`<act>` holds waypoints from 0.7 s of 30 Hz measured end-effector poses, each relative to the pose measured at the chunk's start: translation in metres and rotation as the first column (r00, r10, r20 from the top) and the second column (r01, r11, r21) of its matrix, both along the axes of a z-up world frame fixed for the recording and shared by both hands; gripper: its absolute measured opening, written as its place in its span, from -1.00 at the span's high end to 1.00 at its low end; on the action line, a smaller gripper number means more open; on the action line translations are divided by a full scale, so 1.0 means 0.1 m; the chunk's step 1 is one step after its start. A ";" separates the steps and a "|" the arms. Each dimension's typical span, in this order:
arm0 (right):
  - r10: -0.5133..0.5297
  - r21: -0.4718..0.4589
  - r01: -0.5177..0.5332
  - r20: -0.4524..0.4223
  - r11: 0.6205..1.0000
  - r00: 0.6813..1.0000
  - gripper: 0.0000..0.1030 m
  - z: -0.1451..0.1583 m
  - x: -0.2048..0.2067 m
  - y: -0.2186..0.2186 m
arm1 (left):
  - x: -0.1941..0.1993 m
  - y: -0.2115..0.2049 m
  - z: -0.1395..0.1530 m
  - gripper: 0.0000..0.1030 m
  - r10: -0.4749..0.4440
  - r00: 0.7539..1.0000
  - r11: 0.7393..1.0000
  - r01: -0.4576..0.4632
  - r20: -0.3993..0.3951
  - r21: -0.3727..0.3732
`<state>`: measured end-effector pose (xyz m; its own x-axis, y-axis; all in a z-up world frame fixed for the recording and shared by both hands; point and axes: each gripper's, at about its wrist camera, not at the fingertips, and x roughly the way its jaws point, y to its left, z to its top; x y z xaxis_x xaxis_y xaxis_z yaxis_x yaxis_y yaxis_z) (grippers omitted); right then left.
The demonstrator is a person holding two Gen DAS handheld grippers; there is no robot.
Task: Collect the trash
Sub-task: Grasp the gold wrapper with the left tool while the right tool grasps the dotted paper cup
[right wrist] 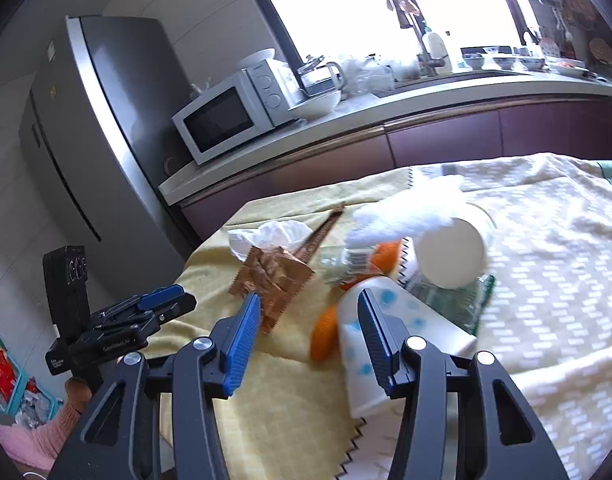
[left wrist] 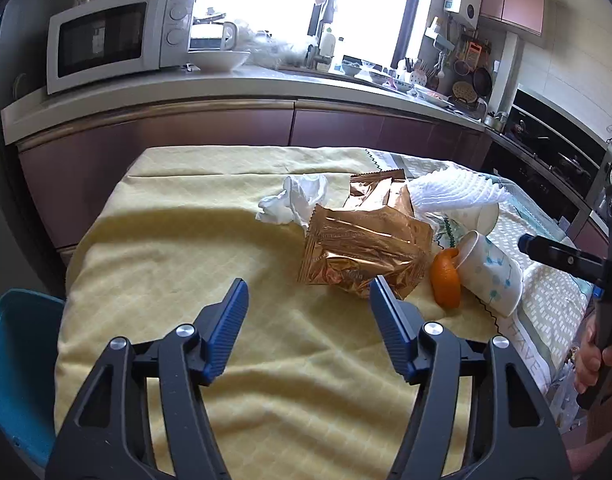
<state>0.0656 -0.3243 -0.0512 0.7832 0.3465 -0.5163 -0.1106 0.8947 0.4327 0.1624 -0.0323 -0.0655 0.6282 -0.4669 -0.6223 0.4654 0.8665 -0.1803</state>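
Note:
Trash lies on a yellow cloth-covered table [left wrist: 186, 248]: a crumpled white tissue [left wrist: 294, 200], two shiny copper wrappers [left wrist: 365, 244], an orange peel [left wrist: 446, 280], a tipped paper cup with blue dots [left wrist: 491, 274], a second cup [left wrist: 487, 216] and white foam netting [left wrist: 453, 192]. My left gripper [left wrist: 309, 304] is open and empty, just short of the near wrapper. My right gripper [right wrist: 309, 320] is open and empty, with the orange peel [right wrist: 323, 334] between its fingers and the dotted cup [right wrist: 369, 344] at its right finger. The wrapper [right wrist: 272, 280] and tissue [right wrist: 266, 236] lie beyond.
A blue bin [left wrist: 14, 368] stands at the table's left. A kitchen counter [left wrist: 226, 88] with a microwave [left wrist: 114, 36] runs behind. A fridge [right wrist: 86, 140] stands to the left. The patterned cloth [right wrist: 545, 300] covers the table's right part.

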 end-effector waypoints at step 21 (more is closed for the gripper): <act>0.007 0.236 0.011 -0.076 0.972 0.997 0.42 -0.51 -0.10 -0.24 | 0.55 -0.41 -0.24 0.09 -0.099 0.969 0.995 0.091 -0.226 -0.048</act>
<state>0.0554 -0.3484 -0.1022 0.7460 0.4641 -0.4776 -0.0678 0.7664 0.6388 0.2176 -0.0734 -0.0891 0.4239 -0.5428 -0.7250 0.4884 0.8111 -0.3218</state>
